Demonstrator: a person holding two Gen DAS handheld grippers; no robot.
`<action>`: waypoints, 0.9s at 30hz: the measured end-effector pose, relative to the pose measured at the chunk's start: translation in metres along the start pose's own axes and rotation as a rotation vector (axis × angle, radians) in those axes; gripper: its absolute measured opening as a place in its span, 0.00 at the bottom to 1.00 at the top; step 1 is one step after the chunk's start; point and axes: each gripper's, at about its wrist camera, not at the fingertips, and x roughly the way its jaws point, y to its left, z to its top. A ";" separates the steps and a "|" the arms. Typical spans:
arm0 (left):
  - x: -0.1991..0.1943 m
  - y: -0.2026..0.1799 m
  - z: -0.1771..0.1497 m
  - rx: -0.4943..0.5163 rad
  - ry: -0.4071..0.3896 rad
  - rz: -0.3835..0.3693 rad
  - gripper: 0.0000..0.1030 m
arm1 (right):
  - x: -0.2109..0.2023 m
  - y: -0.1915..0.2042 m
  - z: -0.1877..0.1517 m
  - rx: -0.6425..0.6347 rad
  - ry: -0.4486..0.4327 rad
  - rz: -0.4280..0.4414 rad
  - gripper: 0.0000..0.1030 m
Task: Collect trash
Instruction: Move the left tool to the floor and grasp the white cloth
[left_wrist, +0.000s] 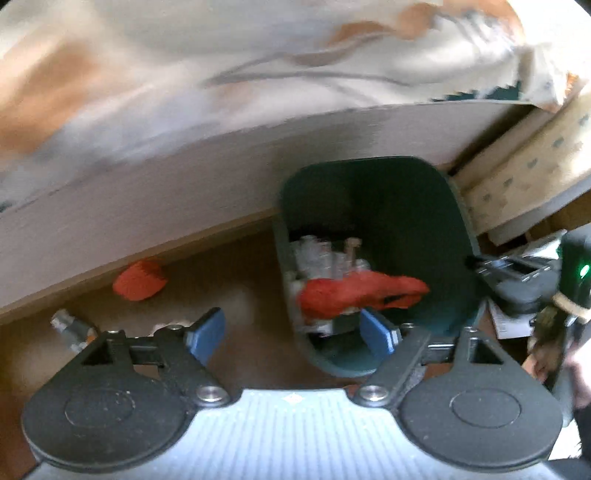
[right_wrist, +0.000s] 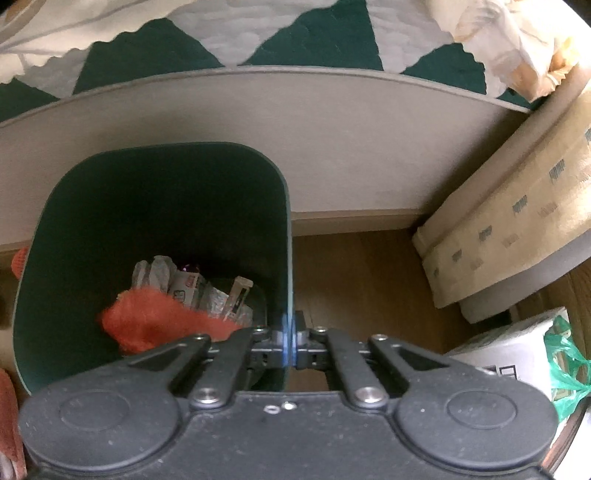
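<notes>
Red trash (right_wrist: 155, 321) down inside green bin (right_wrist: 110, 192), on old wrappers (right_wrist: 192, 288). Right gripper (right_wrist: 289, 345) pinched tight on bin's rim. Left gripper (left_wrist: 295, 332) wide open, holding nothing. More red trash (left_wrist: 139, 280) on floor (left_wrist: 240, 354).

You see a brown wooden floor (right_wrist: 354, 273). A dark green bin (right_wrist: 155, 206) stands on it, right by the pale bed side. An orange crumpled thing (left_wrist: 139, 280) lies on the floor to the bin's left, with a small can (blurry) (left_wrist: 72, 328) nearby. A white box (right_wrist: 517, 347) sits at the right.
</notes>
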 end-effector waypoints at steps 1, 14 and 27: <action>0.000 0.014 -0.005 -0.013 0.003 0.012 0.77 | 0.000 0.001 0.000 -0.004 0.001 -0.002 0.01; 0.074 0.144 -0.040 -0.131 0.036 0.190 0.77 | 0.021 -0.026 0.005 0.110 0.099 0.017 0.12; 0.212 0.147 -0.062 0.071 0.175 0.155 0.77 | 0.025 -0.019 0.003 0.099 0.129 0.050 0.45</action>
